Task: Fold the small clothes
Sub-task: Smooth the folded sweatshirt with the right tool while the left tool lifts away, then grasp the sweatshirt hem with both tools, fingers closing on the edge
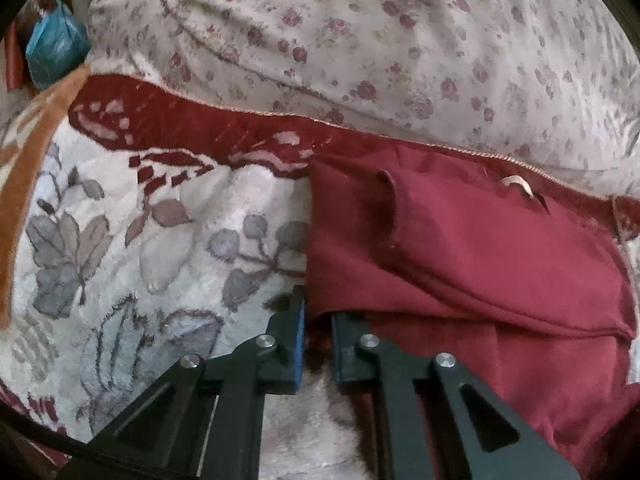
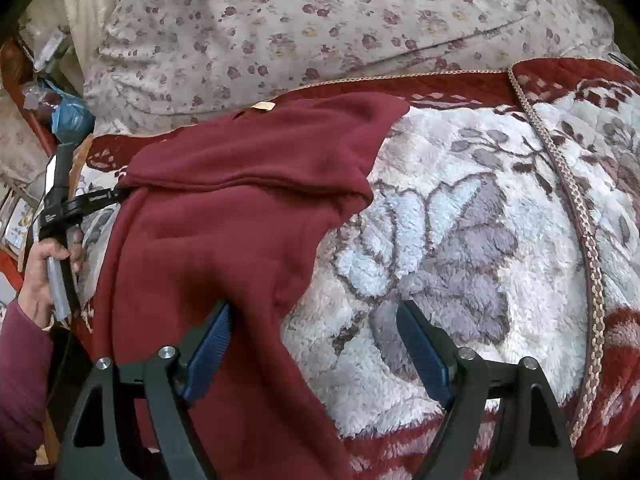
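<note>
Right wrist: maroon garment [image 2: 224, 216] lies apparently half-folded.

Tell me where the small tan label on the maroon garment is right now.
The tan label sits at the far top edge of the maroon garment in the right wrist view, beside the floral pillow; the left wrist view shows it upper right.

Both wrist cameras are looking forward and down, close over a plush floral blanket [image 1: 120, 248]. The left is facing a maroon garment [image 1: 460, 240] from its left edge, the right from the opposite side; both are sharing the flowered bedding [image 2: 320, 20] behind.
</note>
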